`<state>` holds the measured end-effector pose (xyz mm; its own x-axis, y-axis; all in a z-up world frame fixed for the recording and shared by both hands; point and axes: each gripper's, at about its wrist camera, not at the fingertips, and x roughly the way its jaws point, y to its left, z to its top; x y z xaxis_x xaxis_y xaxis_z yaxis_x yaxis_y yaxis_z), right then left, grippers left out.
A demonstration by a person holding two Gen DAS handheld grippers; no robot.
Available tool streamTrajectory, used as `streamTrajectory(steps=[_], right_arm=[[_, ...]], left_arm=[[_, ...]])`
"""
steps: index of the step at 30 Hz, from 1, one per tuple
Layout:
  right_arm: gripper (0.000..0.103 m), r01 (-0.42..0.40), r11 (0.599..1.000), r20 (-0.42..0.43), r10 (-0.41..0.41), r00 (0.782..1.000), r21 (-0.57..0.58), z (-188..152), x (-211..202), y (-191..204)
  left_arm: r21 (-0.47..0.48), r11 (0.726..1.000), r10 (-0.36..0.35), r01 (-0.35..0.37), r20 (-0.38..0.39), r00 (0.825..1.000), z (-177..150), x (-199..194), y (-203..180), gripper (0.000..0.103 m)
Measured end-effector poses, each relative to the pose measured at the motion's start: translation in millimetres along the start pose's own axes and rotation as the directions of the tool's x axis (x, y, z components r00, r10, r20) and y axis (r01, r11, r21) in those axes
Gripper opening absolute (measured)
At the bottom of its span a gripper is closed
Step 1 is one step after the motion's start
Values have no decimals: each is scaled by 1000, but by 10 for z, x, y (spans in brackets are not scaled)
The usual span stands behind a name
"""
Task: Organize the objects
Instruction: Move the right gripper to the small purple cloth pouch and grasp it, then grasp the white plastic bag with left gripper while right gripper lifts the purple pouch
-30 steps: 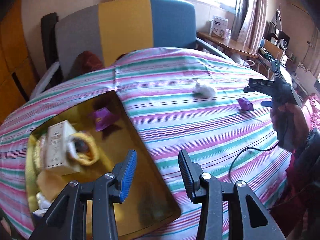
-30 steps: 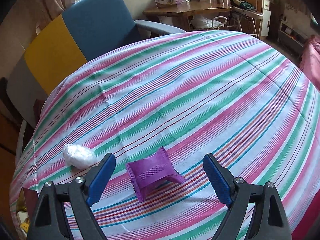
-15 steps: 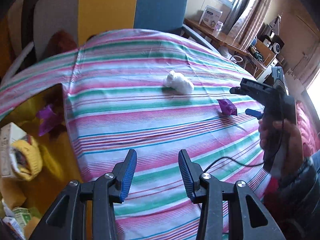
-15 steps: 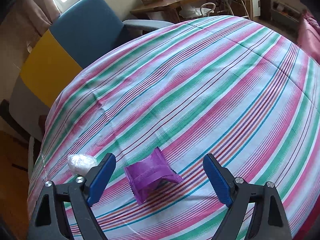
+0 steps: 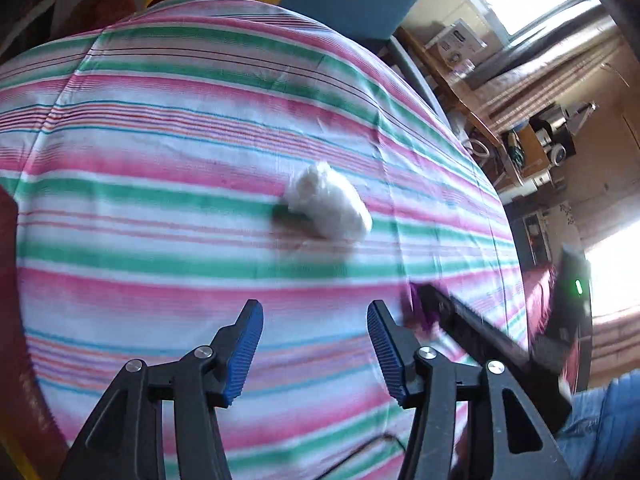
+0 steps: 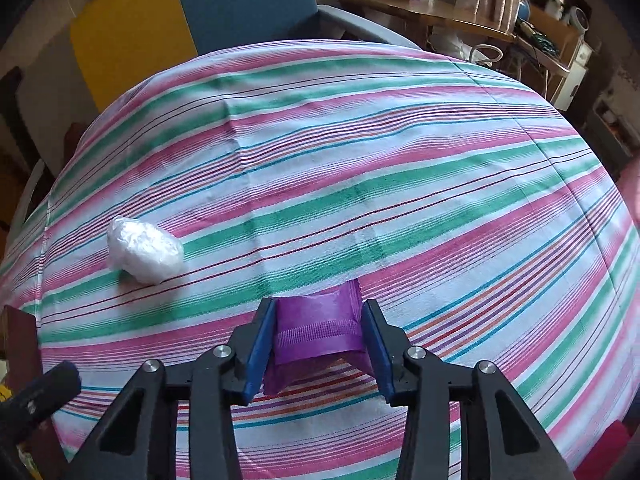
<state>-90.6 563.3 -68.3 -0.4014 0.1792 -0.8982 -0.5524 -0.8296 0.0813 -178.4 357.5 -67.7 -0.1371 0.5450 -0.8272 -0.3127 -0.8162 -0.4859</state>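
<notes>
From the left wrist, the left gripper (image 5: 315,350) tips steeply down over the striped tablecloth (image 5: 160,168), its blue pads having just spread apart — they stand wide with nothing but cloth between them. Ahead of it lies the white wrapped bundle (image 5: 329,206), well clear of the fingers. To the right, blurred, the right gripper (image 5: 424,300) reaches in low over a smear of purple. Over to the right wrist: the right gripper (image 6: 319,346) also points sharply downward, and its jaws have just been closing — the blue pads now press both sides of the purple packet (image 6: 318,330), which sits on the tablecloth (image 6: 360,160). The white bundle (image 6: 144,250) rests off to the left, apart from the packet. Behind the table stands a yellow-and-blue chair (image 6: 224,12).
</notes>
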Motion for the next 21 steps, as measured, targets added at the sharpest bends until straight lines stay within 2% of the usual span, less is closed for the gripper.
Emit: streamTrajectory(steps=[6, 8, 13, 16, 17, 21], right_arm=[[44, 6, 1000, -37, -5, 999, 7, 24, 12, -2], [44, 9, 1000, -43, -8, 999, 10, -2, -12, 2], [44, 0, 1000, -49, 1, 999, 22, 5, 17, -66], [44, -10, 1000, -50, 11, 999, 23, 2, 28, -116], [44, -12, 1000, -50, 13, 999, 20, 3, 37, -131], [45, -13, 1000, -53, 13, 999, 2, -8, 44, -133]], left_arm=[[-100, 995, 23, -22, 9, 1000, 365, 386, -57, 55], [-109, 993, 59, -56, 31, 998, 457, 474, -123, 55], [-53, 991, 124, -123, 30, 992, 594, 748, -342, 55], [44, 980, 191, -194, 47, 980, 532, 787, -432, 44], [75, 974, 210, -213, 47, 976, 504, 788, -438, 34], [141, 967, 209, -212, 40, 977, 312, 636, -321, 32]])
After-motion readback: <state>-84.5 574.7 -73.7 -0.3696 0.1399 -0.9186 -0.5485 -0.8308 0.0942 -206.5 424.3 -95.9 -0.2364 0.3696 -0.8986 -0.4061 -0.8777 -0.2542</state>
